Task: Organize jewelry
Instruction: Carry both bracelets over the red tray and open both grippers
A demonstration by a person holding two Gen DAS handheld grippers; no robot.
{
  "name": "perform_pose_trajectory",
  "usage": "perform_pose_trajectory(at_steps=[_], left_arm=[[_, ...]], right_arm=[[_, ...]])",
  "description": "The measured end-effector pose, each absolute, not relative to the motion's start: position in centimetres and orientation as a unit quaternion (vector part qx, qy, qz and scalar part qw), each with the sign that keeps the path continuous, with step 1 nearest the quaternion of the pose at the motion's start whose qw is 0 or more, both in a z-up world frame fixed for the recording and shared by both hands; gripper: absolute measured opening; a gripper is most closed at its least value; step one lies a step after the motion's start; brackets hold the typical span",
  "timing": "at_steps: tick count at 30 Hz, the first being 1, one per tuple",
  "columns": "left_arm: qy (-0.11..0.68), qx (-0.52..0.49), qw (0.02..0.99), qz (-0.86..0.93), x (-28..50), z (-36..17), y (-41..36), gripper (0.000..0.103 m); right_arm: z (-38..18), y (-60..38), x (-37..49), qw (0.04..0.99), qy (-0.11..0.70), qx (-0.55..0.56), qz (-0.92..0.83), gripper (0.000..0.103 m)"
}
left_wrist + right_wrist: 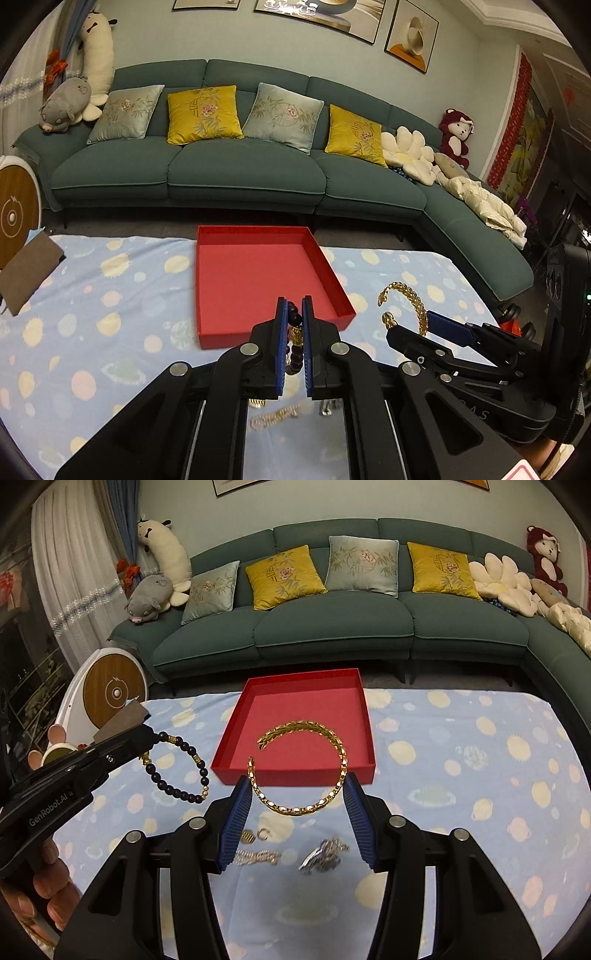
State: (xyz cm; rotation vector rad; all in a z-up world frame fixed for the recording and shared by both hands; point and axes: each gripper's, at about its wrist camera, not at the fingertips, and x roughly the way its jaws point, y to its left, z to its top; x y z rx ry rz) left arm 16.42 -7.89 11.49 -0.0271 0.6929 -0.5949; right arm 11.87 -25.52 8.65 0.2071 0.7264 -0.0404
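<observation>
An empty red tray (255,275) (303,716) sits on the spotted blue cloth. My left gripper (294,308) is shut on a dark bead bracelet (293,347) (181,766) with gold charms, which hangs in the air left of the tray's near corner. My right gripper (297,788) is shut on a wide gold cuff bangle (306,764) (406,302), its pads pressing the sides, held above the tray's near edge. In the right wrist view the left gripper (149,738) comes in from the left. Below lie a pearl chain (256,856), a silver piece (323,853) and small gold bits (255,835).
A teal sofa (240,173) with cushions and plush toys stands behind the table. A brown pad (27,273) lies at the cloth's far left. A round white and wood device (110,690) stands left of the table. A person's hand (51,882) grips the left tool.
</observation>
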Motion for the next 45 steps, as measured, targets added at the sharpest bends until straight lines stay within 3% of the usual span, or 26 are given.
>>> perform_pose_trajectory(at_steps=[13, 25, 30, 32, 35, 39, 41, 45], left_arm=[[0.339, 0.018, 0.904, -0.261, 30.2, 9.7, -12.5, 0.005], [0.358, 0.056, 0.905, -0.221, 36.9, 5.3, -16.0, 0.006], [0.370, 0.054, 0.905, -0.200, 37.4, 4.2, -15.7, 0.017], [0.369, 0.051, 0.906, -0.200, 36.6, 4.1, -15.0, 0.030], [0.379, 0.055, 0.901, -0.203, 34.8, 3.3, -14.0, 0.031], [0.398, 0.074, 0.893, -0.199, 31.5, 0.6, -12.1, 0.031], [0.405, 0.091, 0.889, -0.192, 30.2, -0.8, -11.6, 0.031], [0.429, 0.098, 0.878, -0.190, 29.1, -3.0, -10.6, 0.031]], right_arm=[[3.8, -30.3, 26.8, 0.904, 0.393, 0.163, -0.028, 0.050], [-0.4, -31.9, 33.4, 0.897, 0.411, 0.157, -0.044, 0.051], [-0.4, -31.8, 33.4, 0.903, 0.399, 0.151, -0.046, 0.061], [-0.5, -32.1, 32.4, 0.902, 0.397, 0.167, -0.035, 0.061], [-1.3, -32.2, 30.2, 0.895, 0.408, 0.181, -0.015, 0.061], [-3.4, -31.8, 27.1, 0.883, 0.436, 0.174, -0.016, 0.051], [-4.2, -31.6, 26.2, 0.877, 0.448, 0.172, -0.016, 0.041], [-4.2, -31.0, 24.9, 0.880, 0.448, 0.154, -0.024, 0.038]])
